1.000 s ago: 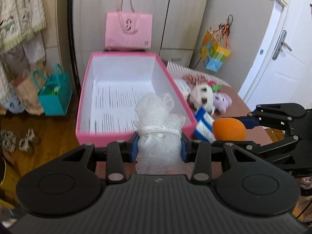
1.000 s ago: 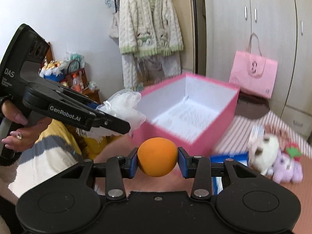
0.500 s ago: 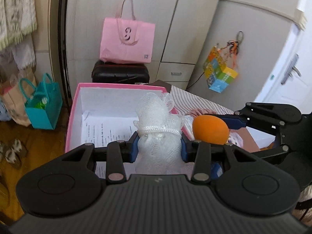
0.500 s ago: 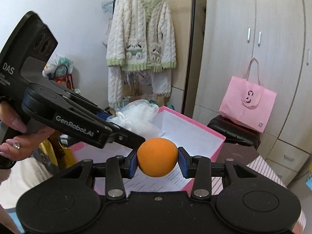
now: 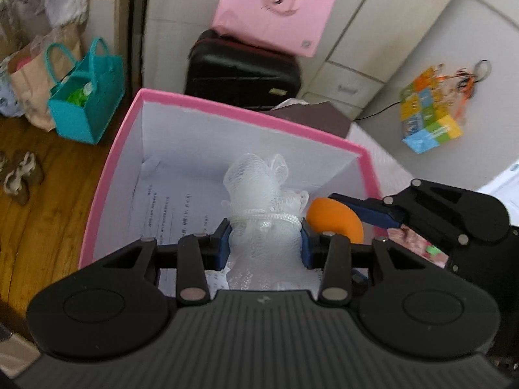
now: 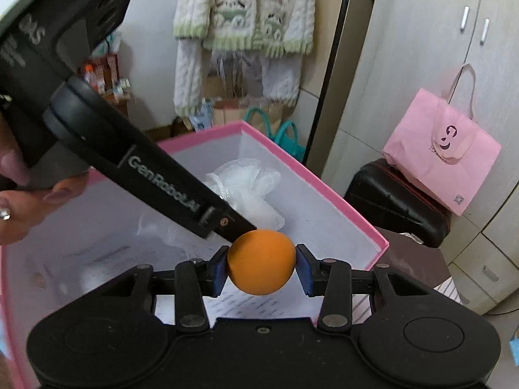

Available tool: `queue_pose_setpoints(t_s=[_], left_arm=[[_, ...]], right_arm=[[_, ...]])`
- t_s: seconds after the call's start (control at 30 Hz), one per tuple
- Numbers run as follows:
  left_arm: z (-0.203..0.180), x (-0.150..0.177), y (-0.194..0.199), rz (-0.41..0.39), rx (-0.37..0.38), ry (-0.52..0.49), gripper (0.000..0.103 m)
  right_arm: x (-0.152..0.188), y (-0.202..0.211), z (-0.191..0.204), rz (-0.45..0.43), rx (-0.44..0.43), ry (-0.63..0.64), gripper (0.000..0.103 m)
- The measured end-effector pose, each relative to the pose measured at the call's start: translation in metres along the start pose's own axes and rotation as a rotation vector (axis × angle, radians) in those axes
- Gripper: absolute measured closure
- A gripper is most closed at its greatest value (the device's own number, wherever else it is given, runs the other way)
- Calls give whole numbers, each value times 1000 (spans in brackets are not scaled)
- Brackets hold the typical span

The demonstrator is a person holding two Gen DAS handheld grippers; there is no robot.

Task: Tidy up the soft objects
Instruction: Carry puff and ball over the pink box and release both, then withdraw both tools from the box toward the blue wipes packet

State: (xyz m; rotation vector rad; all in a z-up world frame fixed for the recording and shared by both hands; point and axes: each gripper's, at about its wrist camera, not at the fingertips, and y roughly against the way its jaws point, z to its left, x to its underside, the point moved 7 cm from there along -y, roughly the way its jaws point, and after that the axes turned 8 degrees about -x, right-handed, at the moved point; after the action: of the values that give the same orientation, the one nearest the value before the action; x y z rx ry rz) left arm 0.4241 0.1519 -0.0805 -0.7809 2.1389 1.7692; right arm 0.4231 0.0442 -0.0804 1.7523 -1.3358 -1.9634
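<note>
My left gripper (image 5: 264,243) is shut on a white mesh bath puff (image 5: 259,191), held over the inside of a pink box (image 5: 246,113) with white walls and a printed sheet on its floor. My right gripper (image 6: 261,267) is shut on an orange ball (image 6: 261,262), also above the box (image 6: 324,188). In the left wrist view the orange ball (image 5: 334,218) hangs just right of the puff, near the box's right wall. From the right wrist, the left gripper's black arm crosses from upper left, with the puff (image 6: 249,181) beyond it and a hand (image 6: 29,201) on its handle.
A black suitcase (image 5: 241,71) with a pink paper bag (image 5: 275,9) on it stands behind the box. A teal tote (image 5: 86,103) sits on the wooden floor at left. A colourful cube toy (image 5: 428,123) hangs by the wardrobe. A knitted cardigan (image 6: 243,22) hangs on the wall.
Both grippers have travelled toward the pink box and tilted downward; they now hang over its inside, still gripping the puff and the ball. The plush toys have left the view.
</note>
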Motion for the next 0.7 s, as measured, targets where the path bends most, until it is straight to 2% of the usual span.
queue_pose_setpoints(t_s=[0.13,0.2,0.23,0.27,0.3,0.33,0.4,0.5,0.57,0.7], left_arm=[[1,-1,-12,13,-22,-3,63],[2,0,-14,9,-20,10,60],[3,-2,-14,3,-20,20,55],[3,-3,-15,-2,-23,22,45],[2,-3,-15,-10,-28,14,43],[2,-2,-13,-18,-31,1,41],[-1,-2,-10,-9,-18,-14,36],[-4,4,9,-10,24,-48,35],[-8,10,31,-34,27,-69,35],[-16,19,72,-105,38,-111,35]], right_arm=[[3,-14,-2,35,11,17,56],[4,-17,-2,42,23,45,56],[4,-18,-2,42,32,59,56],[4,-18,-3,42,38,66,51],[4,-17,-3,39,46,70,42],[5,-17,-4,35,55,67,38],[5,-12,-7,28,39,22,34],[7,8,-11,-15,-3,-49,32],[9,26,-5,-52,-47,-77,31],[18,60,6,-102,-48,-103,31]])
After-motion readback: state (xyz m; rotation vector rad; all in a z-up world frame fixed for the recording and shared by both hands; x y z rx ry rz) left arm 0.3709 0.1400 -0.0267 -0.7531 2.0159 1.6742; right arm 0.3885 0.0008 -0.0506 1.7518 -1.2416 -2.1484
